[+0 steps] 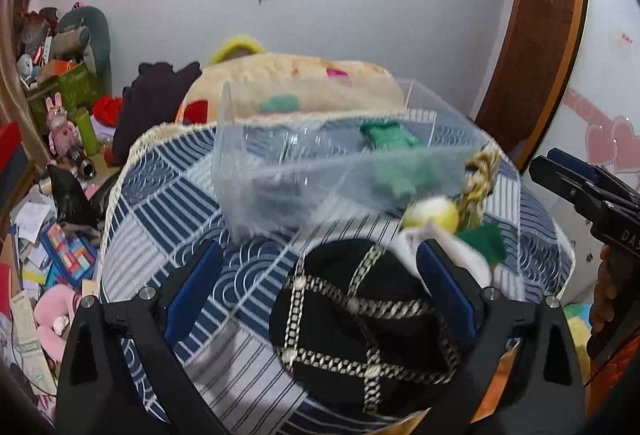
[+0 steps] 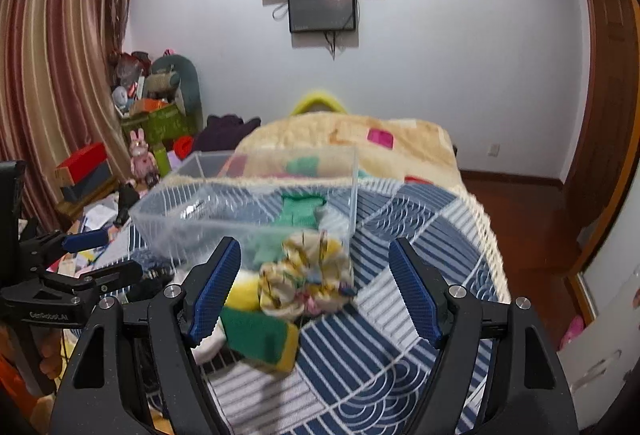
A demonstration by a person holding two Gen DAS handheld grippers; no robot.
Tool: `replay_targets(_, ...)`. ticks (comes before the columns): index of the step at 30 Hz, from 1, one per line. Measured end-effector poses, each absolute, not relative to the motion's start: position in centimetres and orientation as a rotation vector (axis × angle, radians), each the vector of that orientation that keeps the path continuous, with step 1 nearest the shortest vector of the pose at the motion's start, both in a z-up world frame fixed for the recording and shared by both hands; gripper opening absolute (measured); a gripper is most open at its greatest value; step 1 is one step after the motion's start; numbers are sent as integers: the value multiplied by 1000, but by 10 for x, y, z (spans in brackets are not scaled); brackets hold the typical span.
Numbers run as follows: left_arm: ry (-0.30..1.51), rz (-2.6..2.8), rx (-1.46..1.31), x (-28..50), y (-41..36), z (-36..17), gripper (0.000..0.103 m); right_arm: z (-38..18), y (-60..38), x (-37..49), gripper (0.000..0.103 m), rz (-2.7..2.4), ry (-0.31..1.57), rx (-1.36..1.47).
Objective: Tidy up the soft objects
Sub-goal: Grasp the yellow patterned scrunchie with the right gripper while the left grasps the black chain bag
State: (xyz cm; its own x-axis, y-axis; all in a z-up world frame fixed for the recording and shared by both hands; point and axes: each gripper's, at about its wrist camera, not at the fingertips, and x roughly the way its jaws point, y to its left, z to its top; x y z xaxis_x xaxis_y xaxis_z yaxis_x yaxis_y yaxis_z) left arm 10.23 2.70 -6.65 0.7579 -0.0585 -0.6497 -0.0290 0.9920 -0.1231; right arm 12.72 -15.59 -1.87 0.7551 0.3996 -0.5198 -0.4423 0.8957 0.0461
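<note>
We see our left gripper (image 1: 320,283) fingers spread over a black hat (image 1: 360,327), right gripper (image 2: 314,287) fingers apart around a scrunchie (image 2: 308,283), clear box (image 2: 248,207) just beyond both on the bed (image 2: 400,315)

Clear box (image 2: 240,203) on the quilt (image 2: 420,235), cloth (image 2: 300,211) inside (far compartment), scrunchie (image 2: 308,283) before it
</note>
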Motion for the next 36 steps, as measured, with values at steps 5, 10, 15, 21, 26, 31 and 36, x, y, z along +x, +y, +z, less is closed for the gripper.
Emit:
replay_targets(5,747,20,-118,97,35,-83,98,-36,-157,125,74,459,601,-86)
replay_targets(10,765,40,-113,90,43,-94,99,-42,-159,125,74,456,621,-83)
replay_targets(15,787,25,-129,90,46,-107,99,-44,-158,129,74,449,629,-87)
replay_targets(21,783,-2,-212,90,51,-117,98,-46,-157,143,74,449,639,-65)
replay_targets(26,775,-57,-242,84,49,-118,75,-50,-156,155,74,469,662,-26)
replay_targets(31,776,-97,-278,83,48,-119,61,-58,-147,164,73,484,686,-19)
replay_targets(36,765,-85,-245,77,40,-115,52,-64,-140,164,40,509,705,-34)
